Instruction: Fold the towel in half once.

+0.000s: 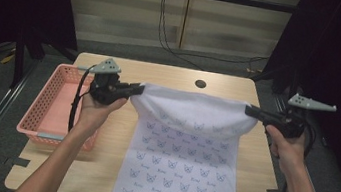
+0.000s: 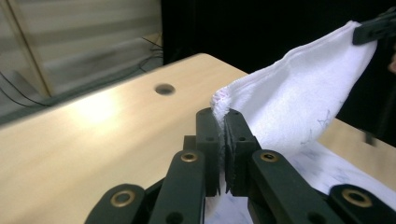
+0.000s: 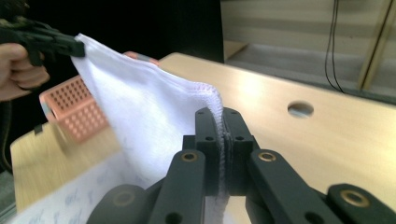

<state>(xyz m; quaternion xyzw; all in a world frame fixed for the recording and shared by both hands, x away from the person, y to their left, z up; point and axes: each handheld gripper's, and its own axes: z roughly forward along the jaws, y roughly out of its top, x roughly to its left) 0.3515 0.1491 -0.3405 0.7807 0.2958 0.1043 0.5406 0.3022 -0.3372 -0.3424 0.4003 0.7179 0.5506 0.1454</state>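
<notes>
Holding white cloth (image 1: 187, 144) taut above table (image 1: 250, 158) in high view, so we spread it flat. Left gripper view: left gripper (image 2: 223, 122) clamped on corner. Right gripper view: right gripper (image 3: 222, 122) clamped on hem; pink basket (image 3: 74, 109) aside.

Right hand-held gripper (image 3: 223, 140): jaws closed flat on the stitched hem of the white cloth (image 3: 140, 112), pads pressing it from both sides.
White cloth: lifted off the bench (image 3: 303, 154), stretched between both grippers; a pale printed pattern shows on the part lying low at the left.
Left hand-held gripper (image 3: 77, 48): far left, clamped on the cloth's other corner, held by a hand (image 3: 18, 70).
Pink basket (image 3: 74, 112): behind the cloth at the left, on the bench.
Bench: light wood, a round hole (image 3: 300, 109) at the right.
</notes>
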